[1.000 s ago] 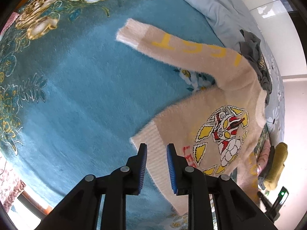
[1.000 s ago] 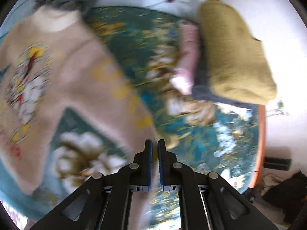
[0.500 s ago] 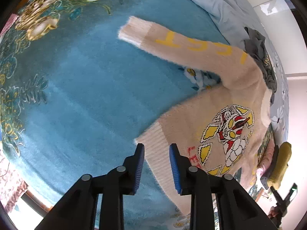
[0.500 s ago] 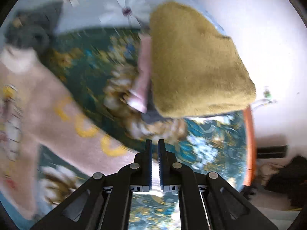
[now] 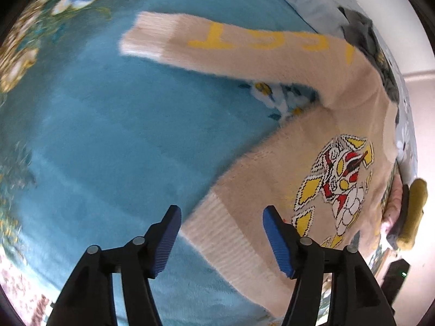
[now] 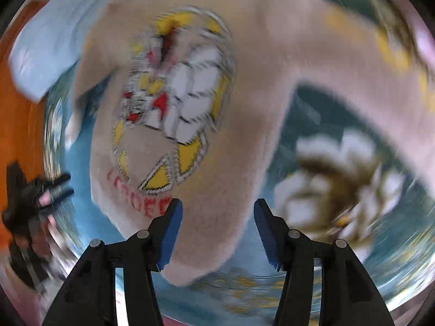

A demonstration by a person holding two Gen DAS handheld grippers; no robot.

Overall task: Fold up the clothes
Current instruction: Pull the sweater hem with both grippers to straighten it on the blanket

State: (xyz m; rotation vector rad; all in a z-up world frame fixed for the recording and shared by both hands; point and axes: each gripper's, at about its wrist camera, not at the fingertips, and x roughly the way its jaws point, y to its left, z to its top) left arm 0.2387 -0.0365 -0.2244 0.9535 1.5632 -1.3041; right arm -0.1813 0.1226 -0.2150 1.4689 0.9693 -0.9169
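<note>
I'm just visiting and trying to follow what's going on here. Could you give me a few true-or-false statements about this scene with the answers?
1. Both grippers are open. True: the left gripper and right gripper hold nothing.
2. The beige sweater lies spread on a teal floral blanket. True.
3. The sweater's sleeve carries green lettering. False: the letters are yellow.
4. The sweater is already folded. False: one sleeve is stretched out.
5. A mustard-yellow folded garment lies past the sweater. True.
</note>
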